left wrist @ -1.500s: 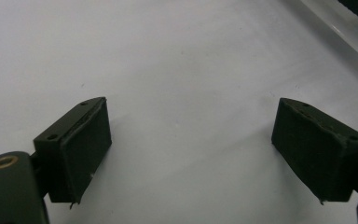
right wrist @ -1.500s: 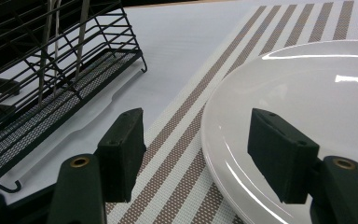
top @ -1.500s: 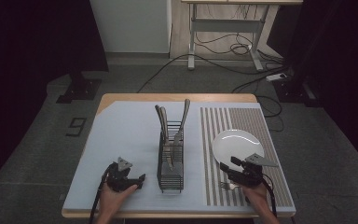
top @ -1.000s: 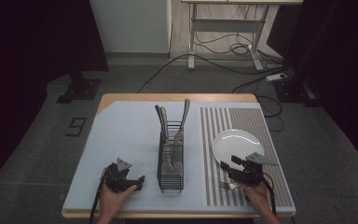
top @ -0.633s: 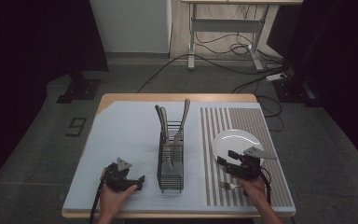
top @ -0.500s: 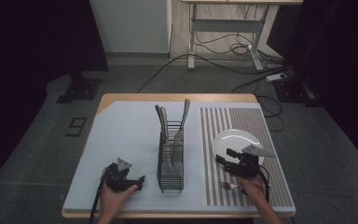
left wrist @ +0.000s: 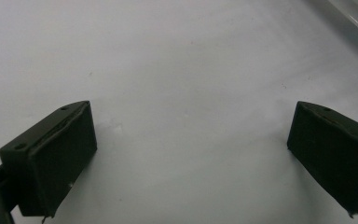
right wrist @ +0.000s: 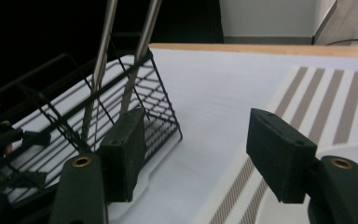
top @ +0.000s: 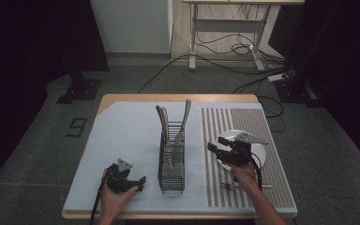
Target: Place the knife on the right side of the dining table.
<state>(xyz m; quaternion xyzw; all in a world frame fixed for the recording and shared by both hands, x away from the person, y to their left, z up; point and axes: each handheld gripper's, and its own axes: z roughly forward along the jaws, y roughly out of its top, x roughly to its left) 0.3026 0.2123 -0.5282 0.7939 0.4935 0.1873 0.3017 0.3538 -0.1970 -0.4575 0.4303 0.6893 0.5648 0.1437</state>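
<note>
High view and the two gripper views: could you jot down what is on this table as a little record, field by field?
surface: table with a pale blue cover, plus a striped mat on its right part
centre: black wire rack holding upright cutlery
on the mat: white plate; a fork nearer the person
left gripper: low over bare cover left of the rack, jaws wide apart, nothing between them
right gripper: raised over the plate's left edge, pointing toward the rack, jaws apart, nothing between them
</note>
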